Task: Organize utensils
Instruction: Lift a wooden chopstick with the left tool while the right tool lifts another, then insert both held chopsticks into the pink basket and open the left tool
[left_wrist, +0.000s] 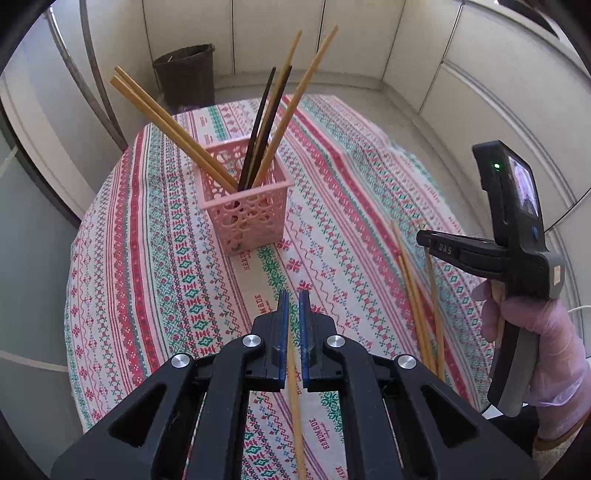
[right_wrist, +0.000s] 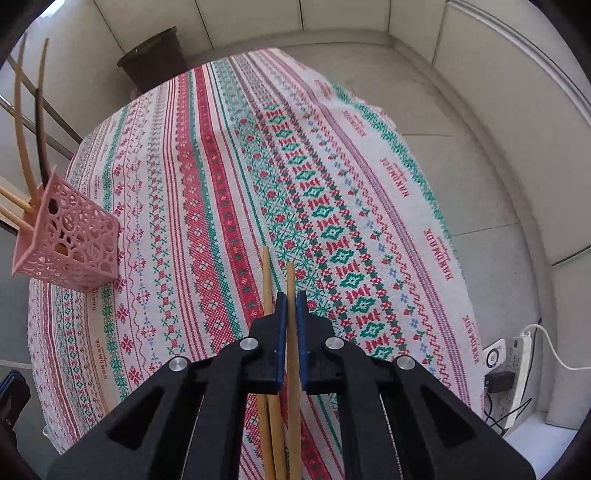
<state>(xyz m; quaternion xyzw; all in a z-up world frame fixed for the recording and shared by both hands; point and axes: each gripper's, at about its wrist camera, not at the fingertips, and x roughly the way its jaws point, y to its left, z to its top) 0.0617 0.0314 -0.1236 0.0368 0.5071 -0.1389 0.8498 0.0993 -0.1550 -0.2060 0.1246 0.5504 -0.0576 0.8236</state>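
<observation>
A pink lattice basket stands on the patterned tablecloth and holds several light and dark chopsticks. My left gripper hovers in front of it, shut on a single light chopstick that runs back between its blue pads. My right gripper is shut on another light chopstick, whose end pokes out past the fingertips. Two more chopsticks lie beside it, under the left finger. The basket sits far to the left in the right wrist view. In the left wrist view the right gripper shows at the right edge, held by a gloved hand.
Loose chopsticks lie on the cloth below the right gripper. A dark bin stands on the floor beyond the table's far edge. A power strip with cables lies on the floor to the right. Panelled walls surround the table.
</observation>
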